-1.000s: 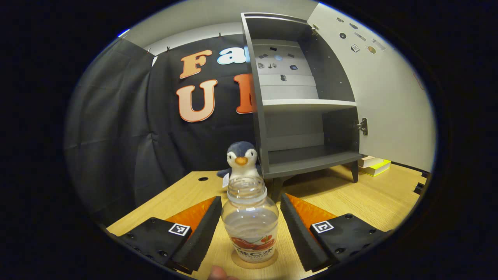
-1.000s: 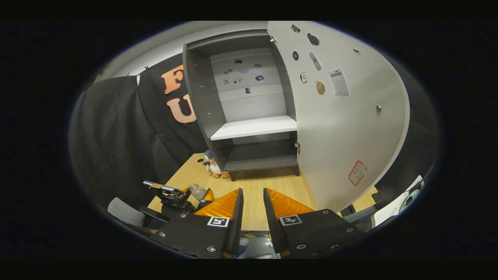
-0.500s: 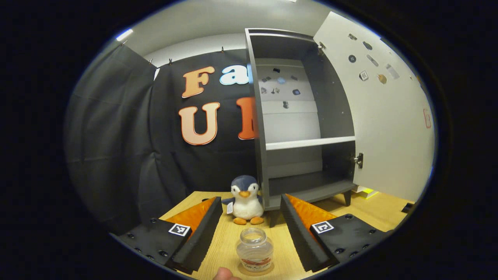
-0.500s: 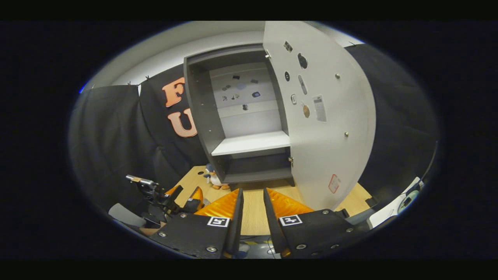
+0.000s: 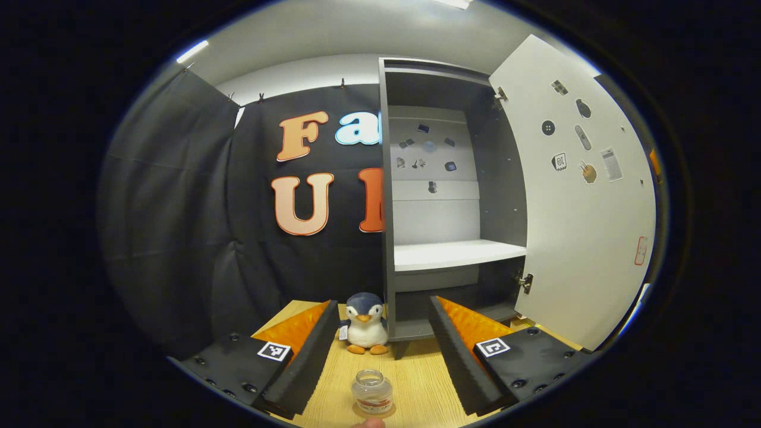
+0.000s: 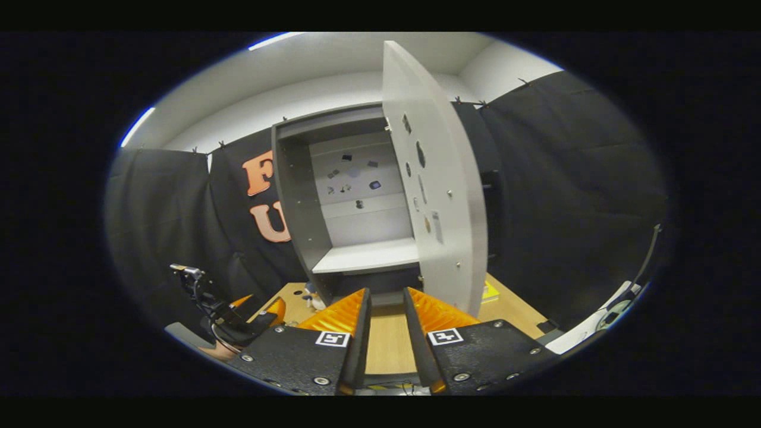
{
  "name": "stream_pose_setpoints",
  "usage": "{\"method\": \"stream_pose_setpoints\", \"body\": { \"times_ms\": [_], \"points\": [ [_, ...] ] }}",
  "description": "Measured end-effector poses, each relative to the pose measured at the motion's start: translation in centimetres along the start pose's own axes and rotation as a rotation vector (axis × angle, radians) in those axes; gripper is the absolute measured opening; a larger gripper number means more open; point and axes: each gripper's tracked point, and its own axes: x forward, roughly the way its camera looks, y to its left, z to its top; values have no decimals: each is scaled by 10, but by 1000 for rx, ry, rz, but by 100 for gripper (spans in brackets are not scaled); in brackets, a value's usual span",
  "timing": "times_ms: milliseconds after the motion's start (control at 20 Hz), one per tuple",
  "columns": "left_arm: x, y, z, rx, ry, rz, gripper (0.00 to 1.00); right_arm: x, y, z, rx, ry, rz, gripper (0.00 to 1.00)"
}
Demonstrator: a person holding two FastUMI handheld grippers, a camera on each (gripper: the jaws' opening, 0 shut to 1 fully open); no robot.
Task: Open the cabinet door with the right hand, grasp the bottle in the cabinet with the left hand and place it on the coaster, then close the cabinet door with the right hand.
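The clear bottle [image 5: 371, 392], uncapped, stands upright on the round coaster [image 5: 358, 409] on the wooden table, low in the left gripper view. My left gripper [image 5: 381, 303] is open and drawn back from it, a finger on either side and nothing held. Behind stands the grey cabinet [image 5: 443, 178] with its white door [image 5: 585, 226] swung open. In the right gripper view my right gripper [image 6: 386, 292] has its fingers a narrow gap apart, with nothing between them, in front of the door [image 6: 440, 196], seen almost edge-on. The left gripper [image 6: 238, 315] shows at lower left there.
A plush penguin [image 5: 364, 324] sits on the table [image 5: 416, 380] by the cabinet's left foot. A yellow book [image 6: 489, 291] lies behind the door. The cabinet's shelves [image 5: 455, 254] are bare. Black cloth walls close in the left and back.
My left gripper has pulled back and up from the bottle, which stays on the coaster. My right gripper has shifted right, so the door now shows nearly edge-on.
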Motion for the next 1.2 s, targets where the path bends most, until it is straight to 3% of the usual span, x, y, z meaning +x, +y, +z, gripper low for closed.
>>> {"method": "stream_pose_setpoints", "body": {
  "times_ms": [200,350,600,650,700,800,1200],
  "points": [
    [-7,-6,10,-35,15,-20,100,-18,-50,21,-20,-51,-85,34],
    [-8,-5,23,-34,0,-18,96,-23,-84,27,-26,-62,-129,35],
    [-8,-3,34,2,-8,-8,97,17,-106,25,-43,-27,-97,41],
    [-10,-3,34,3,-3,-11,97,25,-108,24,-43,-25,-85,34],
    [-12,-3,35,9,-2,-12,98,32,-109,24,-40,-21,-77,43],
    [-17,2,39,36,-6,-7,97,42,-111,23,-29,-22,-64,43],
    [-23,19,45,47,-2,31,97,55,-108,18,-46,-26,-29,43]
  ]
}}
